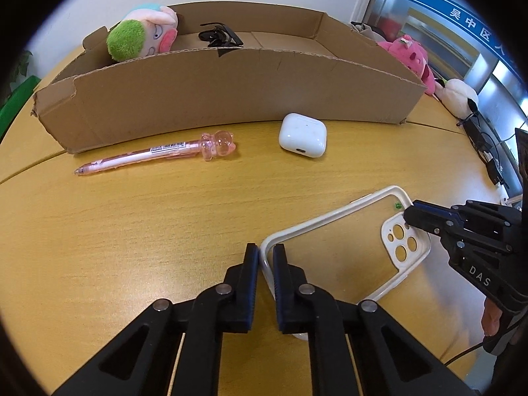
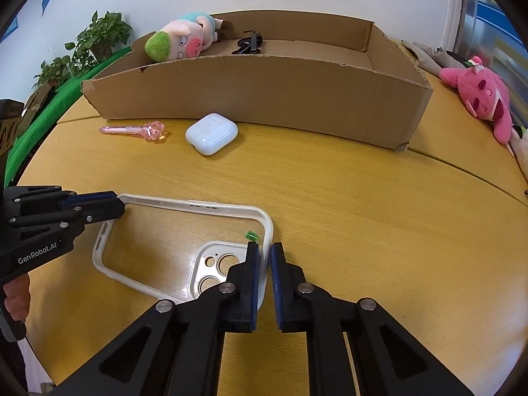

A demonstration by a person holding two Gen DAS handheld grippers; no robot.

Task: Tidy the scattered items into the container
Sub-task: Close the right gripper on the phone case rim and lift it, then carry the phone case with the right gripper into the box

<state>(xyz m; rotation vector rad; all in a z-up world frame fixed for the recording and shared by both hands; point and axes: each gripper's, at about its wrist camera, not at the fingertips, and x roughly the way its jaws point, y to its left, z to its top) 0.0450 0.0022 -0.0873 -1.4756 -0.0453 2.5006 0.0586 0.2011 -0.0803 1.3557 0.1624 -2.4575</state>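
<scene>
Phone case (image 1: 343,247), clear with a white rim, lies flat on the near part of the worktop (image 1: 132,231), and both tools are on it at once. The left tool (image 1: 265,257) has its two fingers nearly closed astride the rim at the case's left corner, one finger outside and one inside; the right tool (image 2: 262,257) is set the same way on the rim at the right end, by the camera cut-outs. Each looks pinched on the rim, though whether the pads press hard I cannot tell. A tiny green speck (image 2: 250,236) sits inside the case.

Farther off, just in front of the box (image 1: 231,99), lie a pink pen (image 1: 155,155) on the left and a white earbud case (image 1: 302,135) to its right, near each other but apart. The box stands at the far side and already has a plush doll (image 1: 142,36) at its left end and a black clip (image 1: 219,36) beside that. A pink plush (image 2: 478,99) lies on the worktop right of the box, outside it.

The step in hand, I judge, is the two-tool pickup of the phone case. Next calls for a level lift with both grips moving together, so the flexible frame does not twist free, then a carry over the box's near wall.
</scene>
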